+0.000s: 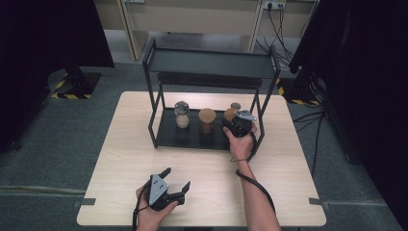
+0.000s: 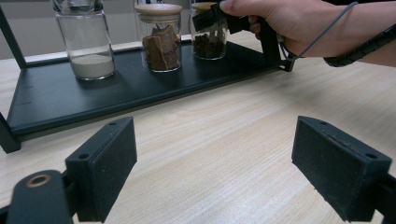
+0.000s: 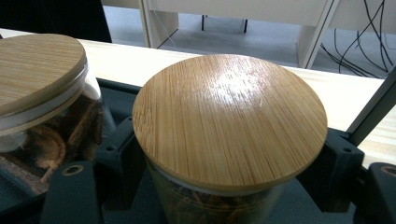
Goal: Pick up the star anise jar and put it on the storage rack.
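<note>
A black two-tier rack stands on the wooden table. Three glass jars sit on its lower shelf: one with white powder, one with bark pieces under a wooden lid, and one with dark contents. My right gripper has its jaws tight against both sides of that right-hand jar, just under its bamboo lid, and the jar still rests on the shelf. Near the table's front edge, my left gripper stands open over bare wood, its pads wide apart.
The rack's right front post rises just beside my right hand. The bark jar stands close on the left of the held jar. A small round lid shows behind it. Cables trail on the floor at the back right.
</note>
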Demonstrator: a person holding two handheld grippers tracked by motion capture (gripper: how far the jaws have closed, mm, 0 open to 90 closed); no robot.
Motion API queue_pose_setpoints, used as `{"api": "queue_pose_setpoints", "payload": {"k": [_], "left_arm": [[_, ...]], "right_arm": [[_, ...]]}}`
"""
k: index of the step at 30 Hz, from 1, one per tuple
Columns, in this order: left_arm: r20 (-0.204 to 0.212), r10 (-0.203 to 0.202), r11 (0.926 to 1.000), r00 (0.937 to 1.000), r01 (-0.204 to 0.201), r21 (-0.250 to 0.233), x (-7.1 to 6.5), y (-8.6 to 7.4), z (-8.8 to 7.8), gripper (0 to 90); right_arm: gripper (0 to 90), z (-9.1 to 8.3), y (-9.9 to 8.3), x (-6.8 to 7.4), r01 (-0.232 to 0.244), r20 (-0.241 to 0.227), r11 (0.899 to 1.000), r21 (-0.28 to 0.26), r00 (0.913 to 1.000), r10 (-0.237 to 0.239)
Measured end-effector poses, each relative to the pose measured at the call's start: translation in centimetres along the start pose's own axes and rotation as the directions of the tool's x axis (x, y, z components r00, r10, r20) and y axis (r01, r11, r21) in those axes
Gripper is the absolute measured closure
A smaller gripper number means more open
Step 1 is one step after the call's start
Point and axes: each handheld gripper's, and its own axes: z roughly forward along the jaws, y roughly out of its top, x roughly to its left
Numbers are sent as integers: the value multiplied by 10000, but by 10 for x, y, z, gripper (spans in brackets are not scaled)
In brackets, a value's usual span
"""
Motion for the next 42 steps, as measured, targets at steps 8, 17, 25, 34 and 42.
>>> {"api": "queue_pose_setpoints", "payload": {"k": [8,17,25,34,42], "left_arm": [[6,57,10000,10000,-57,19,0,0,0,136],[9,69,10000,10000,-69,25,0,0,0,136],[5,99,10000,10000,-99,6,-1,0,0,136],[-5,111,9999,9999,-111,3,-1,0,0,137],[-4,119,9999,9999,-119,1,-1,0,0,137]], "right_arm": [[235,0,-2,-1,-131,-88,9999,94,9999,132],[193,-1,-2,-1,-223,-144,9997,122,9996,225],[81,-7,3,3,-378,-227,9987,335,9990,386],[41,-14,2,3,-658,-190,9966,503,9976,669],[39,-22,0,5,-551,-209,9970,542,9982,563]]}}
